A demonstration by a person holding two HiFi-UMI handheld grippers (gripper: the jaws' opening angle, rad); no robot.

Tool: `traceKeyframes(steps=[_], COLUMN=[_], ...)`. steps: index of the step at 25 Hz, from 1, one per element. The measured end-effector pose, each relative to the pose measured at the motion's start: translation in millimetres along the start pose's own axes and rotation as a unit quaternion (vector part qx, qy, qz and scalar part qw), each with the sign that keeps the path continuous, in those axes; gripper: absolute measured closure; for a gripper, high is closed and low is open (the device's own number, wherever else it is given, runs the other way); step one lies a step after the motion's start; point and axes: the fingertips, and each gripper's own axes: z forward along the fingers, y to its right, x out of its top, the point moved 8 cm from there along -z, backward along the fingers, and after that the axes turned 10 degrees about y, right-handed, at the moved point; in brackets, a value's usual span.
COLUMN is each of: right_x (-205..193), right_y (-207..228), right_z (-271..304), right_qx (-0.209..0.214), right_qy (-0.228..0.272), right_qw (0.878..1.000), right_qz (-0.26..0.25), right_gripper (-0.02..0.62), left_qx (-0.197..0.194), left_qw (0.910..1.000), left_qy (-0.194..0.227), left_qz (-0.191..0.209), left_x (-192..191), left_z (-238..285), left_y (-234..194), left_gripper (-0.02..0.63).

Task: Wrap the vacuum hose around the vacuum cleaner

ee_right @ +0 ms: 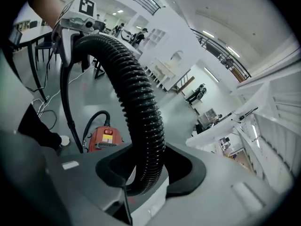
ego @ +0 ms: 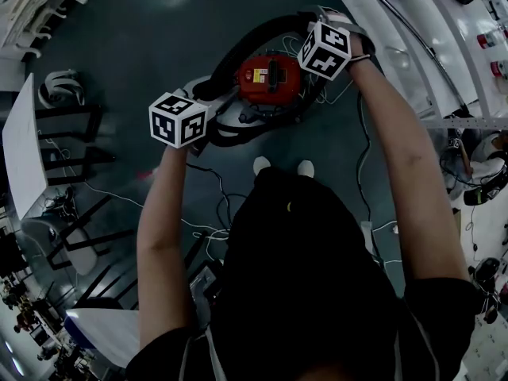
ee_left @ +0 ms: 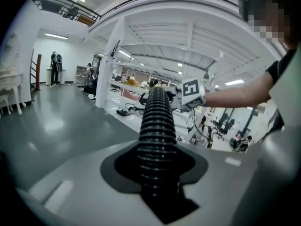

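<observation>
Dark glossy floor (ego: 143,46) w/ red vacuum cleaner (ego: 268,78) standing on it, just ahead of the person's shoes (ego: 262,166). Black ribbed vacuum hose (ee_right: 136,93) arcs over the cleaner btwn both claws. Left gripper (ee_left: 157,173) & right gripper (ee_right: 145,173) each clamped on the hose.

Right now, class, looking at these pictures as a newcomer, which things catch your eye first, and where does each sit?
The black ribbed vacuum hose dominates, arching between the left gripper and the right gripper, both shut on it. Beneath it, on the dark floor ahead of the person's white shoes, stands the red vacuum cleaner. The grippers' black-and-white marker cubes stand out in the head view.
</observation>
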Motion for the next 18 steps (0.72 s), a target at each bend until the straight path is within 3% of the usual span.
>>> traceKeyframes(steps=[5,13,18], right_x=[-1,25,36], right_y=[0,-25,-37], right_z=[5,29,35], right_qx=[0.011,0.037,0.045], right_qy=[-0.024,-0.033,-0.040], right_qw=[1.000,0.996,0.994], right_qz=[-0.016,-0.076,-0.092], right_gripper=[0.420,0.419,0.419], left_qx=[0.000,-0.029,-0.030], left_qw=[0.9999,0.9949,0.9938], left_qy=[-0.014,-0.083,-0.084], left_qz=[-0.008,0.050,0.066], left_x=[-11,-15,-17], left_z=[12,38,55], left_y=[-6,-29,-46], left_gripper=[0.429,0.408,0.410])
